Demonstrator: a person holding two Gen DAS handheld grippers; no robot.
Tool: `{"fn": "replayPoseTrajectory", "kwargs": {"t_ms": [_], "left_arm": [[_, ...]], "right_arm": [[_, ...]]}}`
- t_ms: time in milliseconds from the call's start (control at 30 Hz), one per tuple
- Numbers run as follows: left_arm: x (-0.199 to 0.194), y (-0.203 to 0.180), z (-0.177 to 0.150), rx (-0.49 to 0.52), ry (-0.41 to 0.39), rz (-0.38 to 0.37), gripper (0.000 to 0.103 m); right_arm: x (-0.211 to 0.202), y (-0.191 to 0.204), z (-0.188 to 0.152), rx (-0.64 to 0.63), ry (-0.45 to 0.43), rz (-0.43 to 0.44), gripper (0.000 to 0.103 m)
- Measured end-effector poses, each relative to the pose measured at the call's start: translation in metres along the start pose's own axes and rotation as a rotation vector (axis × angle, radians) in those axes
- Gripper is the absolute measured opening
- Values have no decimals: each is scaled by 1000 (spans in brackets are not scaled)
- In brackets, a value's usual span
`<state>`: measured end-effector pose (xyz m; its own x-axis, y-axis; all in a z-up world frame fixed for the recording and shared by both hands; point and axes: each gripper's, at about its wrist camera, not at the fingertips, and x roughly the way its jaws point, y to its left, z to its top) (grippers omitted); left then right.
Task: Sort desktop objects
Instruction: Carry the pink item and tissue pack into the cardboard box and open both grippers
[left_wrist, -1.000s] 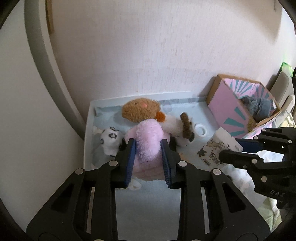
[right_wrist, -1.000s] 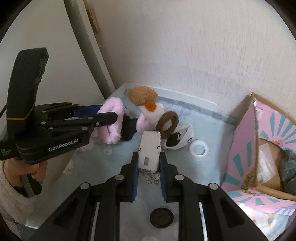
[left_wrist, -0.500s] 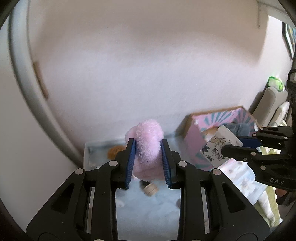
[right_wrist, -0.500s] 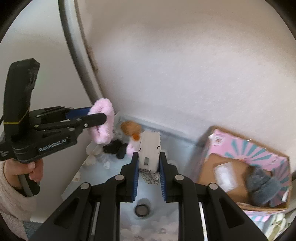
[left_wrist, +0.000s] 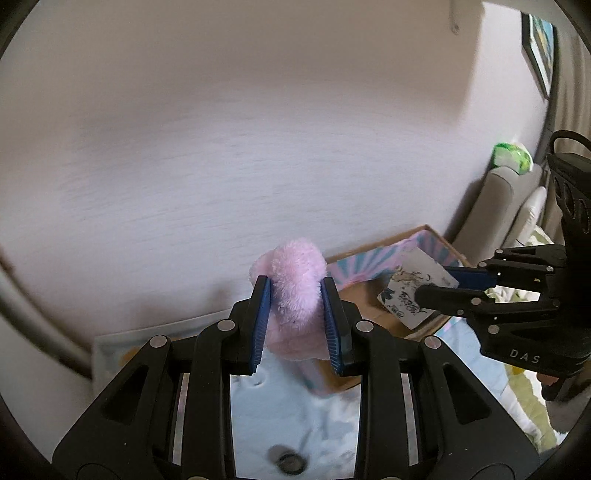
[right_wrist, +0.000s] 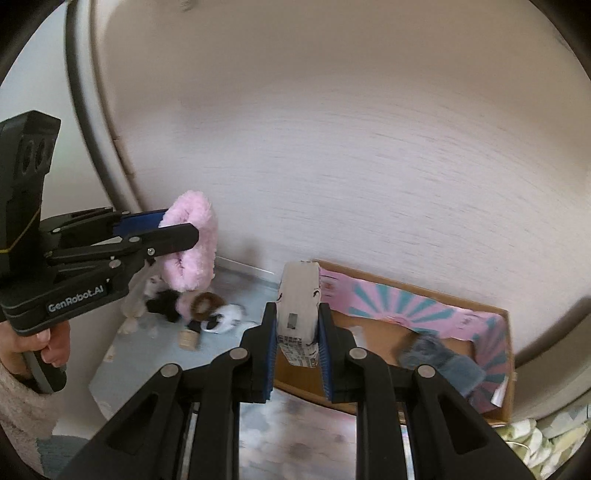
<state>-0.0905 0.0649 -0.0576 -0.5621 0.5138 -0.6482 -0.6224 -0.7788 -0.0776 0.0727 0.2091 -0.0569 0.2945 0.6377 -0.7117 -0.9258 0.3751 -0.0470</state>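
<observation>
Grippers both clamp cargo: left gripper (left_wrist: 297, 314) pinches pink plush ring (left_wrist: 297, 284); right gripper (right_wrist: 297, 325) grips printed carton (right_wrist: 298, 299), cardboard box (right_wrist: 508, 369) at four o'clock.

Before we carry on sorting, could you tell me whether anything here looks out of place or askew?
The cardboard box sits skewed to the wall, and toys lie heaped in the corner. Nothing looks spilled or damaged.
</observation>
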Motion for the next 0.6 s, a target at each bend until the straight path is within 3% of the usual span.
{"fn": "replayPoseTrajectory", "kwargs": {"t_ms": [233,600], "left_arm": [[47,-41,0,14,68,-43,25],[114,-78,-12,15,168,-35,25]], "right_arm": [[9,-57,-16,60,58,-50,18],[36,-94,-34,107,129,-56,18]]}}
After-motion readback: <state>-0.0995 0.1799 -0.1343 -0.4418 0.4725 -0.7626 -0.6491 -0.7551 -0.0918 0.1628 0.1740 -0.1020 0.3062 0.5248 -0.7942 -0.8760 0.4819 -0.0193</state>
